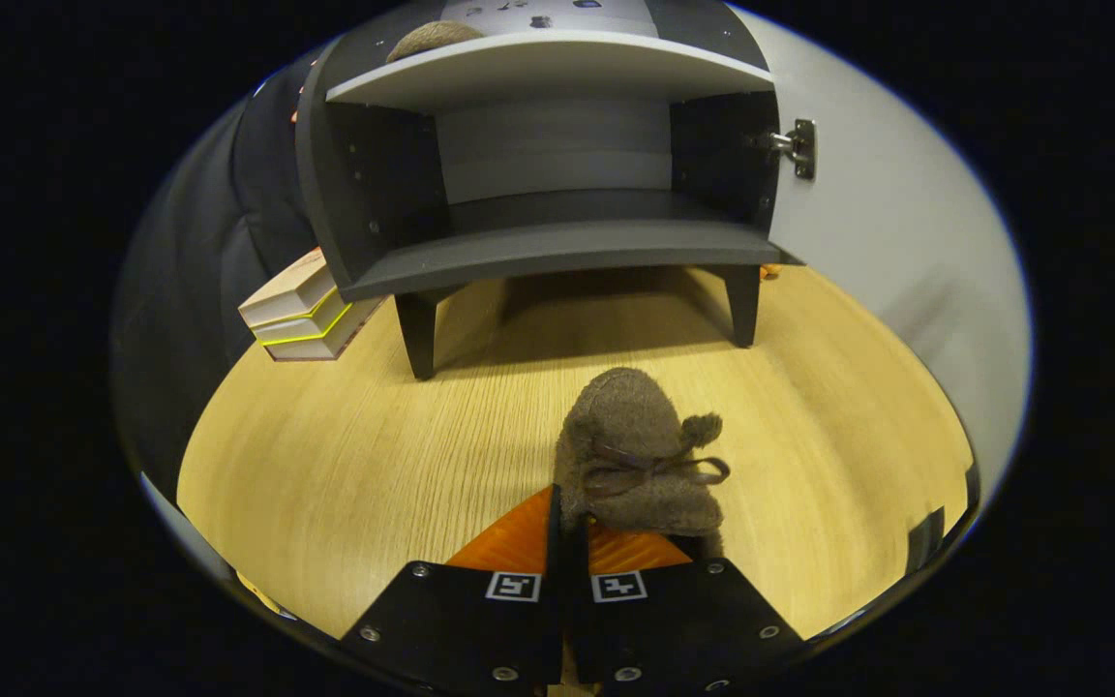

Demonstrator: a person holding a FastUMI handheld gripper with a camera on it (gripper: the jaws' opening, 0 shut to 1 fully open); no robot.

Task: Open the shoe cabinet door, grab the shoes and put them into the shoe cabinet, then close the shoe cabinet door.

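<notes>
The gripper has its two fingers drawn close together, with only a thin gap between them. They pinch the near edge of a brown fuzzy shoe, which is held between the tips and extends forward and slightly to the right of them. A thin ribbon bow crosses the top of the shoe, and a small fuzzy pompom sits at its right side.

The shoe is positioned over a light wooden tabletop. Whether its sole touches the wood cannot be determined. The tabletop surface to the left and right of the fingers is bare, as is the strip between the shoe and the cabinet.

Beyond the shoe stands the shoe cabinet, dark grey, raised on short tapered legs. Its front is open. The lower shelf edge runs the full width of the opening, and the compartment above it holds no objects. A light upper panel forms the top edge of the opening.

The cabinet door is swung out to the right, its pale inner face toward the camera. A metal hinge joins it to the right side wall of the cabinet.

On top of the cabinet, at its left rear, a second brown fuzzy item is partly visible; its identity cannot be confirmed.

A stack of books lies on the tabletop just beside the cabinet's left front leg, against the dark booth wall.
</notes>
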